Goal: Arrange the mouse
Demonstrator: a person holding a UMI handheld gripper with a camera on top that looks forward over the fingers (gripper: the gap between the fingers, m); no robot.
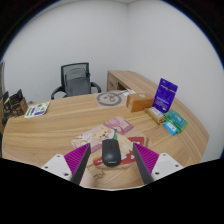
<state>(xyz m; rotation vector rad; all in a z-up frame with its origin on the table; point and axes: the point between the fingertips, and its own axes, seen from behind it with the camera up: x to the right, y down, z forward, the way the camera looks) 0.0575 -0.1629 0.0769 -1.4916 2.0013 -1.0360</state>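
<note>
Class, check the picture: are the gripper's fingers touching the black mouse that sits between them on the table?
Apart. The gripper view shows bare table on both sides of the mouse, between it and each finger's pad.

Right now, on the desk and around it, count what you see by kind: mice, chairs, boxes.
Mouse: 1, between the open gripper fingers
Chair: 1, behind the desk
Purple box: 1, upright
Green box: 1, lying flat
Total: 4
</note>
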